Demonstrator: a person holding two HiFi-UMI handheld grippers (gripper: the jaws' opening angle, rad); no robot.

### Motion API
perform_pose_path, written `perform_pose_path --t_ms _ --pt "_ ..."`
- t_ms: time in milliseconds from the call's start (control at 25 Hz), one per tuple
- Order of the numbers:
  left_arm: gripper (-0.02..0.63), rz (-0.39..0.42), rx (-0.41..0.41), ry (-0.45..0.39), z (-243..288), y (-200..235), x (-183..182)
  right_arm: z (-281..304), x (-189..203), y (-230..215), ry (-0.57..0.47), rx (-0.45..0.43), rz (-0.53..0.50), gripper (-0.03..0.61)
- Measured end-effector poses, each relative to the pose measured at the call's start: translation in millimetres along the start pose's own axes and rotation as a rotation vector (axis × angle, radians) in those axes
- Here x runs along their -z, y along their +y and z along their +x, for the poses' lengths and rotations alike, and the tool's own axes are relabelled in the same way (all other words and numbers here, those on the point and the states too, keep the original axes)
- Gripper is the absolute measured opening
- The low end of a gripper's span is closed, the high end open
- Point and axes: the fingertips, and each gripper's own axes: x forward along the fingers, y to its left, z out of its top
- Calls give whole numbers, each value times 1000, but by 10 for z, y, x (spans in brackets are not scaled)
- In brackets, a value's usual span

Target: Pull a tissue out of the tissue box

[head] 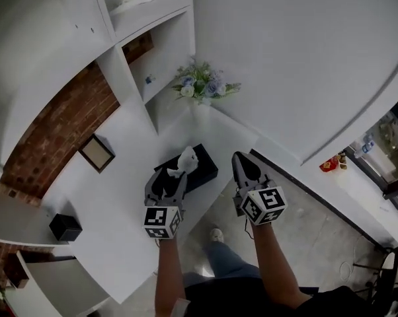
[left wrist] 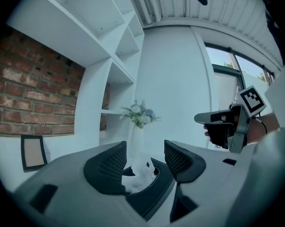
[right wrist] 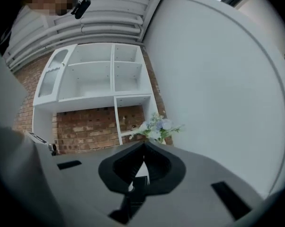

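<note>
1. The left gripper (head: 170, 179) hangs over the front edge of the white counter (head: 119, 210). Its jaws are spread wide, one on each side of the tissue (left wrist: 138, 174), and the gap is wider than the tissue.
2. The right gripper (head: 242, 157) is just beside it at the same edge, off the right side of the tissue box (head: 204, 170) and apart from it. Its jaws are pressed together with nothing between them.
3. The black tissue box lies close to the counter's front edge. The white tissue stands upright out of its top slot.
4. Left of the box the counter is bare as far as a picture frame (head: 96, 152) by the back edge and a small black cube (head: 65, 227) near the left end.
5. A vase of flowers (head: 202, 84) stands in the far corner, well apart from the box.
6. White shelves (head: 153, 58) and a brick wall (head: 50, 134) close off the back edge.
</note>
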Motion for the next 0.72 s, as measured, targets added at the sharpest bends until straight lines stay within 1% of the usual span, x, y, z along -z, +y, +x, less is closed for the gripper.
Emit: perform_pose_path --t_ms 160,320,520,640,720 --pt "221 17 -35 29 167 76 38 320 77 -140 26 -40 37 -2" --pt "221 33 -45 74 220 156 102 541 168 -114 49 -70 59 -2" --pt "221 47 -24 113 272 225 165 746 204 -45 67 -94 66 -2" --pt "221 26 -7 116 330 275 188 834 221 -19 79 -94 53 -2" --pt "221 29 7 121 370 298 163 872 235 -8 93 -92 46 -2"
